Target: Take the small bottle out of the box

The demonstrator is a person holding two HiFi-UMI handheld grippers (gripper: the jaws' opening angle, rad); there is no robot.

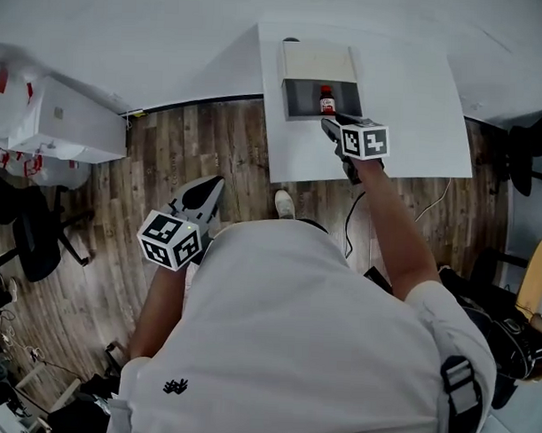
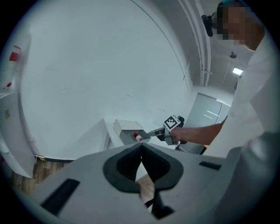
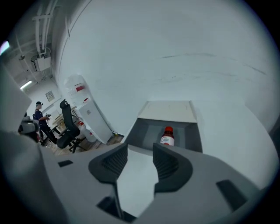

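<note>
The small bottle (image 3: 167,136) stands upright, red cap up, inside the open box (image 3: 146,131) on the white table (image 1: 417,101) — near the right gripper (image 3: 140,162), between 12 and 1 o'clock from it. That gripper's jaws are apart, with nothing between them. The left gripper (image 2: 141,151), jaws together and empty, hangs well apart at 7 o'clock, so the right one is nearer. The box walls at 3 and 9 o'clock leave room beside the bottle — enough for both jaws, I judge.
</note>
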